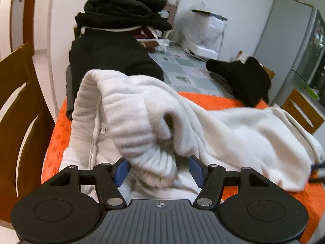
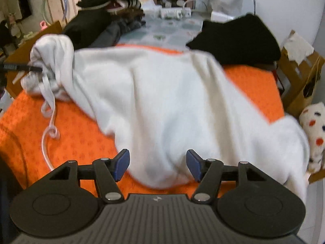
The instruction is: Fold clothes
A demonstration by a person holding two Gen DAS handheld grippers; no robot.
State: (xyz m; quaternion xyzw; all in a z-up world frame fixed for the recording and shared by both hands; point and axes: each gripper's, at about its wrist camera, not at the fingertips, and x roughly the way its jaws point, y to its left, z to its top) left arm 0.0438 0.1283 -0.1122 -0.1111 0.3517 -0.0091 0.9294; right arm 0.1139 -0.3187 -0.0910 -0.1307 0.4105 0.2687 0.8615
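Here, the left claw (image 1: 159,171) is wide open, its blue pads on each side of the ribbed edge of a white fleece (image 1: 203,126). The right claw (image 2: 158,165) is wide open too, with a fold of the fleece between its pads. Under it lies an orange cloth (image 2: 81,134). Ahead of both claws sit dark clothes (image 1: 113,61).

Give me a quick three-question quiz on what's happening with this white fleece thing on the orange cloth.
1. True or false: both grippers stand open.
2. Which garment lies at the far right of the table: A) black garment B) red towel C) blue jeans?
3. What white item trails from the white fleece garment onto the orange cloth?

Key: 1 true: left gripper and right gripper both open around fleece. 2 A. 3 the drawstring.
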